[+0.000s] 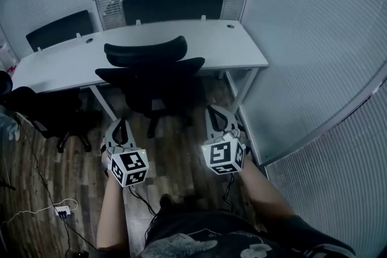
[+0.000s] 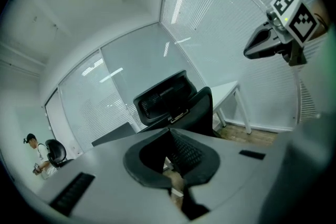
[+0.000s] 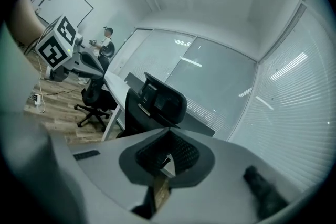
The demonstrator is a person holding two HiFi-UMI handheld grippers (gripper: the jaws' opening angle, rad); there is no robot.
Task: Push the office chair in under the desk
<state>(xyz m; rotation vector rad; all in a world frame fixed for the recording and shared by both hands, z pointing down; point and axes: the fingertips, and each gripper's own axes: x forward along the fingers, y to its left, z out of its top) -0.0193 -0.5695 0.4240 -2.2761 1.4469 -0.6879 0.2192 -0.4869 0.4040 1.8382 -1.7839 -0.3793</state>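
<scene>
Both tools are sitting fully closed with nothing between their jaws; each gripper view is showing the pads meeting on empty air; the left tool point(image 1: 120, 125) and the right tool point(image 1: 214, 113) are hanging side by side and pointing almost level, well apart from each other and touching nothing. The office chair point(image 1: 151, 72) is standing straight ahead of them, in the gap between the two; it is lying slightly to the right of the left tool's line and slightly to the left of the right tool's line. Its backrest is facing the tools, running crosswise to their pointing direction and parallel to the near edge of the counter point(image 1: 236, 45) just beyond it; the seat is looking partly tucked beneath that edge, while the wheeled base is showing on the floor on the tools' side. Neither tool is looking clearly nearer; the right may be reaching a shade further forward. Any further push, in my judgement, is calling for both closed tips going straight ahead onto the backrest, one each side of its middle, so the chair is not swivelling.
</scene>
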